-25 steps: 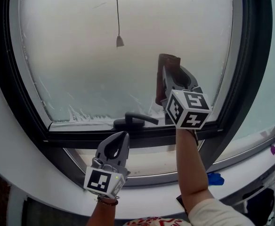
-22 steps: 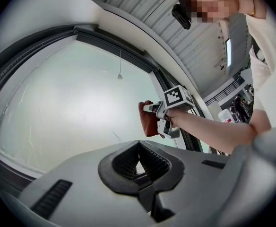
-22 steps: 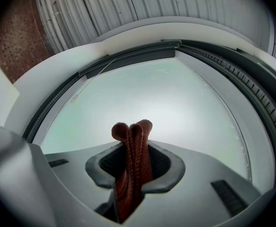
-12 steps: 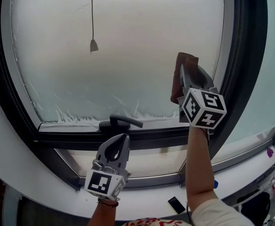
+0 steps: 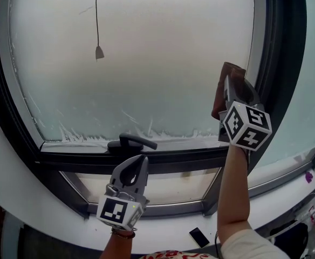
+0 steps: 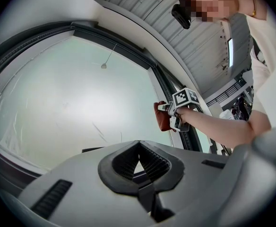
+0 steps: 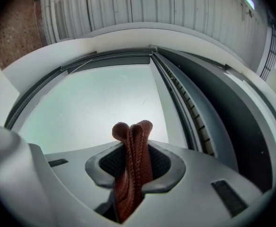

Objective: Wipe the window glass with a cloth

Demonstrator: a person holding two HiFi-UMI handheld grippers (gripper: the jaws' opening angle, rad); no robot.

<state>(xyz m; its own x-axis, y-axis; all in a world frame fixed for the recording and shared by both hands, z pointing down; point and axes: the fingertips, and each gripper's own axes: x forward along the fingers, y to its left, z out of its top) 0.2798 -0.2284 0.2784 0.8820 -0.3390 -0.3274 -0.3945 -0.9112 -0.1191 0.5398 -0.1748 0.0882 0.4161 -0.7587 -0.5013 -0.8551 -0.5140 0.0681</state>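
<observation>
Two grippers show: the right gripper [image 5: 234, 90] is clamped on a reddish-brown cloth [image 5: 220, 93] at the right edge of the frosted window glass [image 5: 146, 63] — just beside the dark frame [image 5: 279, 63]. The left gripper [image 5: 138, 165] hangs below the window handle [image 5: 130, 142], jaws together, empty.

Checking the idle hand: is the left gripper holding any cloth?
No, the left gripper is shut on nothing; the right gripper clamps the cloth.

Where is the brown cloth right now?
In the head view the cloth is at the right, pinched in the right gripper, by the glass's right edge next to the dark frame.
</observation>
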